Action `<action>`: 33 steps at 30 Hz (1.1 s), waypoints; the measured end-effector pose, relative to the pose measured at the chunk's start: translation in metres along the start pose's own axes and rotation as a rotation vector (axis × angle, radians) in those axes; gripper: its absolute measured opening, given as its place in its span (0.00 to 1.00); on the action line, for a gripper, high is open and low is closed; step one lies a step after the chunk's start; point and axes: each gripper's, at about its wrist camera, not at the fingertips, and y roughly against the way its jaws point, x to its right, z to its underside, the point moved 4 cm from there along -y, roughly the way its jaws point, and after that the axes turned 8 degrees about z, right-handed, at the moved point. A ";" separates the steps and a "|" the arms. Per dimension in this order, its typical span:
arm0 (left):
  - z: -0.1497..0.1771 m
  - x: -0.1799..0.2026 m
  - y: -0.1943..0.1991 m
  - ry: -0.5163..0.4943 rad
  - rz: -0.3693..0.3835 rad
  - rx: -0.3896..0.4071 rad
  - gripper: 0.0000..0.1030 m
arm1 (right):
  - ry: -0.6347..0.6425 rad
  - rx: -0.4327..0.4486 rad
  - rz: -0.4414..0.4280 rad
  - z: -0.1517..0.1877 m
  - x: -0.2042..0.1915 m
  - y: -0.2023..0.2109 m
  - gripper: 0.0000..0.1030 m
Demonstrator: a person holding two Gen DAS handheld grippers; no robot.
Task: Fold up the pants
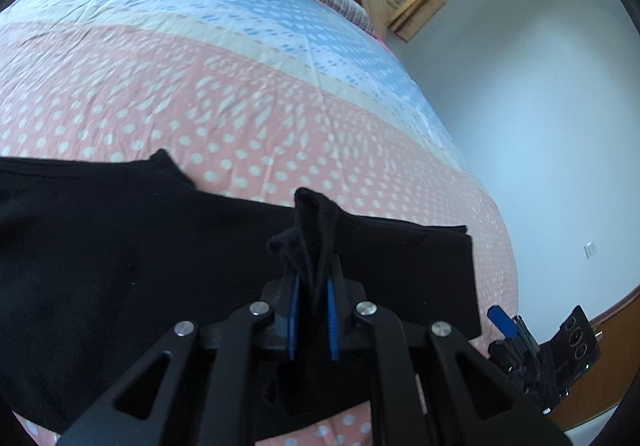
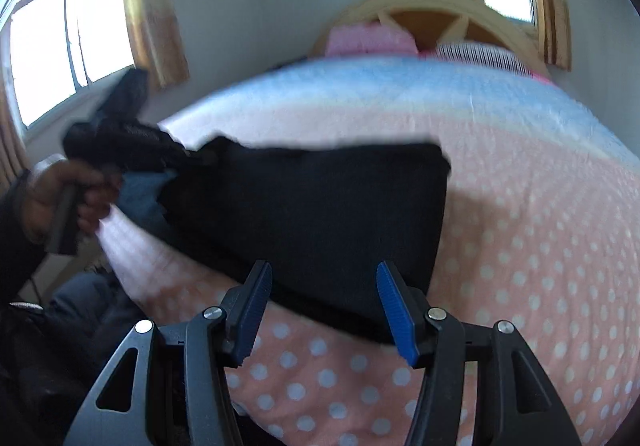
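Blue pads of the left gripper sit closest to the lens, clamped nearly shut on a bunched wad of the black pants, which pokes up between the fingers. Rest of the pants lies spread across the polka-dot bedspread, already doubled into a broad dark slab near the bed's near edge. Right gripper has jaws about half open, nothing between them, hanging just over the slab's near edge; its view is blurred. Left hand shows at the far left of that view, gripping its handle. Risks, as judgement: the left grip is on a thick wad, not a clean hem, so layers could slip out unevenly and skew the fold. If the right jaws close where they are, they may catch only the top layer, or pinch bedspread with it. Pants sit near the edge, so a pull could drag them off.
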 end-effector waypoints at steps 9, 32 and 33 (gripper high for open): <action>0.012 -0.011 -0.017 -0.081 -0.082 -0.040 0.21 | -0.037 0.025 -0.029 -0.005 0.002 0.010 0.55; 0.051 0.009 0.014 -0.365 -0.272 -0.017 0.78 | -0.129 0.065 -0.119 -0.071 -0.037 -0.009 0.64; 0.047 0.005 0.021 -0.353 -0.270 -0.002 0.78 | -0.083 0.065 -0.160 -0.069 -0.054 -0.008 0.64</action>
